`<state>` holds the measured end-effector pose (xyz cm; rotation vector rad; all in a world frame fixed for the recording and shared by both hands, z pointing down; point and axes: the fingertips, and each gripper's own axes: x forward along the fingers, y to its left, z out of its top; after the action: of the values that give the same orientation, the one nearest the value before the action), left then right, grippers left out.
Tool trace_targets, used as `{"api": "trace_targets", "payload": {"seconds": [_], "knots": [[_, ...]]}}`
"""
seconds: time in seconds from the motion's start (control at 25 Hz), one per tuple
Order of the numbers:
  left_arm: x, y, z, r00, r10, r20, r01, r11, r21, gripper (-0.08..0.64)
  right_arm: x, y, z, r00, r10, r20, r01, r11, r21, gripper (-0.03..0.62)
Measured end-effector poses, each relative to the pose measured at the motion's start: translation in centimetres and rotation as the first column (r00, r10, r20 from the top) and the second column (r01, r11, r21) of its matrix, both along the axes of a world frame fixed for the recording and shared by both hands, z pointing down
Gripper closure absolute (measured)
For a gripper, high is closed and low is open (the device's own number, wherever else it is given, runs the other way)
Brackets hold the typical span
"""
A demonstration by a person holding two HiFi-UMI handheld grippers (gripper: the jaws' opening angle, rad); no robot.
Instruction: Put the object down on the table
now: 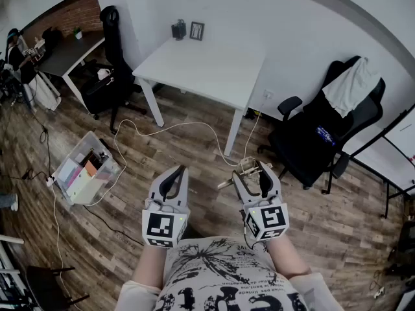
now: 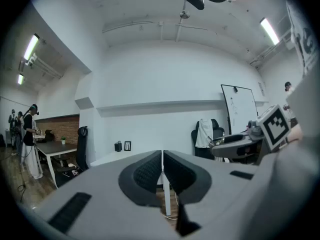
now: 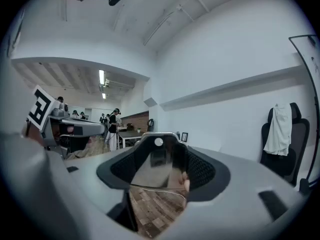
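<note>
As I look down through the head camera, both grippers sit low in front of the person's torso, over the wood floor (image 1: 311, 219). On the right gripper (image 3: 160, 156) I see the jaws set wide and pressed against the sides of the object (image 3: 156, 170), a glossy, reflective piece with a small round hole near its top; I cannot tell what it is. It hangs in the air above the floorboards, well apart from the white table (image 1: 207, 63), which stands ahead by the wall with a small dark item (image 1: 179, 29) and a picture frame (image 1: 196, 31) at its far edge. The left gripper (image 2: 162, 159) has its jaws closed together with nothing between them. To the right of the table stands a black office chair (image 1: 324, 141) with a white cloth draped on it.
</note>
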<state>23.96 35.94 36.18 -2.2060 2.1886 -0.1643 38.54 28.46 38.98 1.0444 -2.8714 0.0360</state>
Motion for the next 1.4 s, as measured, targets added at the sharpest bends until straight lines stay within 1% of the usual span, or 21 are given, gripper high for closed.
{"api": "trace_targets", "payload": {"seconds": [0.44, 0.56, 0.68, 0.8, 0.96, 1.2, 1.4], "knots": [[-1.5, -0.4, 0.8, 1.0, -0.003, -0.007, 0.003, 1.0, -0.016, 0.548, -1.4, -0.8, 0.6, 1.0, 0.003, 0.01, -0.003, 1.0, -0.025, 0.313], [-2.4, -1.1, 1.2, 1.0, 0.0, -0.006, 0.0, 1.0, -0.024, 0.548, -2.5, -1.6, 0.7, 1.0, 0.004, 0.011, -0.004, 0.999, -0.031, 0.313], [-4.4, -2.1, 1.8, 1.0, -0.002, -0.01, 0.002, 0.999, -0.039, 0.548, -4.7, -2.7, 1.1, 1.0, -0.003, 0.008, 0.003, 0.999, -0.043, 0.313], [-7.8, -3.2, 1.9, 1.0, -0.007, -0.008, 0.007, 0.999, -0.041, 0.548, -8.1, -4.0, 1.0, 1.0, -0.011, 0.01, 0.011, 0.999, -0.04, 0.313], [-14.1, -5.2, 1.4, 1.0, -0.018, -0.003, 0.018, 0.999, -0.032, 0.548, -13.6, -6.1, 0.3, 1.0, -0.007, 0.005, 0.007, 1.0, -0.018, 0.313], [-23.1, -8.9, 0.6, 1.0, 0.009, -0.001, -0.009, 1.0, -0.017, 0.548, -21.4, -9.9, 0.2, 0.999, 0.051, 0.011, -0.051, 0.998, -0.022, 0.311], [-28.1, -11.5, 0.6, 0.999, 0.042, 0.004, -0.042, 0.999, -0.027, 0.548, -25.9, -12.7, -0.5, 0.995, 0.101, 0.019, -0.101, 0.995, -0.013, 0.311]]}}
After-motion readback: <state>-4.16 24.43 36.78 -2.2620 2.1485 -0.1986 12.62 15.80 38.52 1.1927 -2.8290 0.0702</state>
